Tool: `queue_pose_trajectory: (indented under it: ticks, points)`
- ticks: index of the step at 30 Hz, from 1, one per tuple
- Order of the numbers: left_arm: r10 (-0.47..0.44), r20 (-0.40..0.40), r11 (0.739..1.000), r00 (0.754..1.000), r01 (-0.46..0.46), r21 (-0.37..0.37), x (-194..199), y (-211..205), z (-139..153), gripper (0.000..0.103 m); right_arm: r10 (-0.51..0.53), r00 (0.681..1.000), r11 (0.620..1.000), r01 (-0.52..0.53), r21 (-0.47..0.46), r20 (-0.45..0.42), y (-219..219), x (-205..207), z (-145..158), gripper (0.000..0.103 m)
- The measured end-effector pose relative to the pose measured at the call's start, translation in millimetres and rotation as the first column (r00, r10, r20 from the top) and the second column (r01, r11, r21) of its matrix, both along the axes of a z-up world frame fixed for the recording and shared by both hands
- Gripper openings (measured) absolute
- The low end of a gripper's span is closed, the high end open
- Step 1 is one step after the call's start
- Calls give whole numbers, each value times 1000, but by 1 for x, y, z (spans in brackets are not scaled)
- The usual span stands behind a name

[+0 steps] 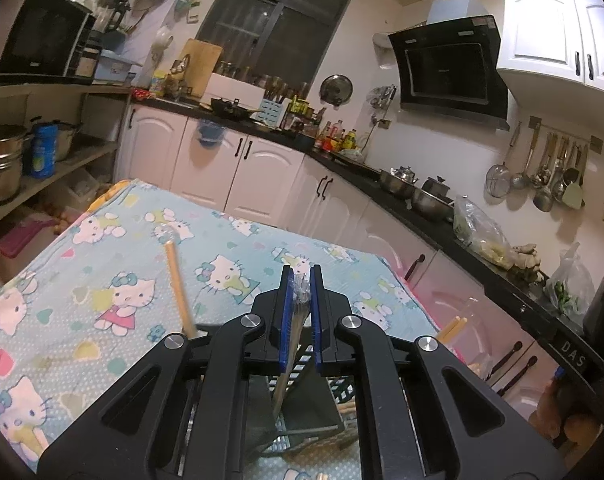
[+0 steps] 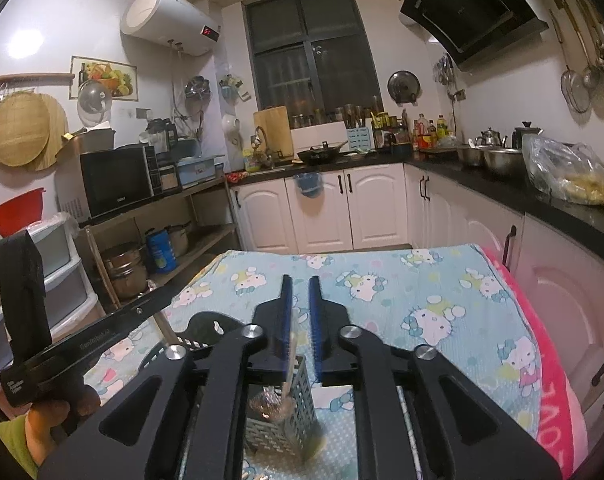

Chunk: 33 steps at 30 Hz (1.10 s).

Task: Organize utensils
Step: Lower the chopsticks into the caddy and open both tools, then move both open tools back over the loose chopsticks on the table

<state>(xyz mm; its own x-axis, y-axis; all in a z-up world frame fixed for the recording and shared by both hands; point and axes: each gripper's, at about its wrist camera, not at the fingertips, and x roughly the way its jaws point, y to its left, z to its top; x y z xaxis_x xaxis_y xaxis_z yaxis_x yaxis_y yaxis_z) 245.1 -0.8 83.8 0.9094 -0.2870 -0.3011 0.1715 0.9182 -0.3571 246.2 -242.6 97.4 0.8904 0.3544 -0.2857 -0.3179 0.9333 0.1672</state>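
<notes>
Left gripper [image 1: 301, 280] jaws clenched on plastic-wrapped utensil [image 1: 292, 340], lower centre, angled down into holder [image 1: 302, 412] for slotting. Right gripper [image 2: 300, 292] jaws slightly parted, released; spoon [image 2: 280, 398] already inside grey caddy [image 2: 298, 420] on counter [image 2: 441, 280].

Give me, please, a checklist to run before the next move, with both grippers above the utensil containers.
1. Left gripper shut on the plastic-wrapped utensil: ok.
2. Its lower end reaches into the grey compartment: ok.
3. Left gripper apart from the wooden handle: ok.
4. Right gripper has its pads apart, nothing pressed between them: ok.
5. Metal utensil is inside the perforated holder: ok. Blurred, so whether it has settled: cannot tell.
6. Perforated holder stands steady: cannot tell.
</notes>
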Motion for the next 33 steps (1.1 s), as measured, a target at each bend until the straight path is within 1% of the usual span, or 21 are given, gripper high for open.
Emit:
queue_pose_trajectory:
  ticks: [4,7,11,13,21,23,27,29,31,33]
  points:
    - [6,-12,1000,1000,-6,-5,-4,3,-2,9,-3,1000,1000,3,2,-9,-4,-3,-1,17]
    - [6,-18,1000,1000,-6,-6,-8,5,-2,10,1,1000,1000,-1,-1,-19,-4,-6,-3,22]
    - [6,-34,1000,999,-6,-8,-11,7,-4,22,4,1000,1000,-4,-4,-30,-5,-11,-5,26]
    - [10,-44,1000,999,-10,-8,-12,9,-5,24,6,999,1000,-6,-2,-36,-5,-12,-6,29]
    - [2,-58,1000,998,-3,-14,-25,17,-7,39,7,999,1000,-7,-5,-49,-5,-22,-7,38]
    - [3,-63,1000,998,-4,-12,-29,19,-8,46,8,999,1000,-8,-7,-50,-6,-24,-7,39]
    - [3,-83,1000,997,-5,-27,-36,24,-12,58,6,999,1000,-7,-11,-49,-8,-30,-9,45]
    - [2,-86,1000,996,-4,-31,-41,26,-13,67,4,999,1000,-5,-16,-50,-9,-34,-11,47]
    - [5,-90,1000,996,-8,-28,-46,28,-15,73,3,999,1000,-4,-15,-52,-11,-37,-12,49]
    - [4,-99,1000,995,-7,-25,-51,29,-17,76,0,998,1000,-1,-16,-56,-12,-41,-14,51]
